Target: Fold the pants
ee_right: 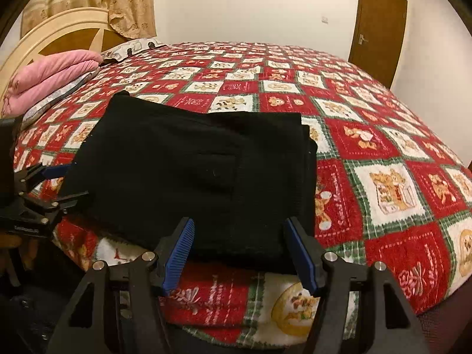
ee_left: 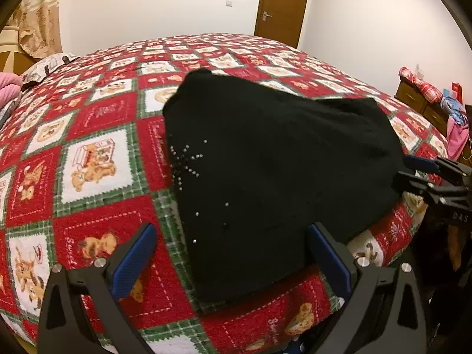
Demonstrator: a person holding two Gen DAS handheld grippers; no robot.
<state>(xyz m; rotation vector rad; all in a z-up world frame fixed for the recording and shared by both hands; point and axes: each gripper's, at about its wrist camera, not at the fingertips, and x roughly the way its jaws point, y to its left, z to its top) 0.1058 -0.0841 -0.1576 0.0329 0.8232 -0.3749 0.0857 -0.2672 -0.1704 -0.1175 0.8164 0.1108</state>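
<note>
Black pants (ee_left: 280, 162), folded into a thick rectangle, lie flat on the bed near its front edge; a rhinestone star (ee_left: 185, 162) shows on their left part. My left gripper (ee_left: 232, 228) is open, its blue pads hovering either side of the pants' near corner without pressing. My right gripper (ee_left: 416, 171) comes in at the pants' right side. In the right wrist view the pants (ee_right: 191, 162) fill the middle. There the right gripper (ee_right: 239, 222) stands open over their near edge, and the left gripper (ee_right: 63, 184) sits at their left edge.
A red, green and white teddy-bear blanket (ee_right: 383, 177) covers the bed. A folded pink quilt (ee_right: 50, 79) and a pillow (ee_right: 132, 47) lie by the headboard (ee_right: 59, 26). A dresser piled with clothes (ee_left: 421, 94) stands at the right, and a brown door (ee_left: 283, 6) behind.
</note>
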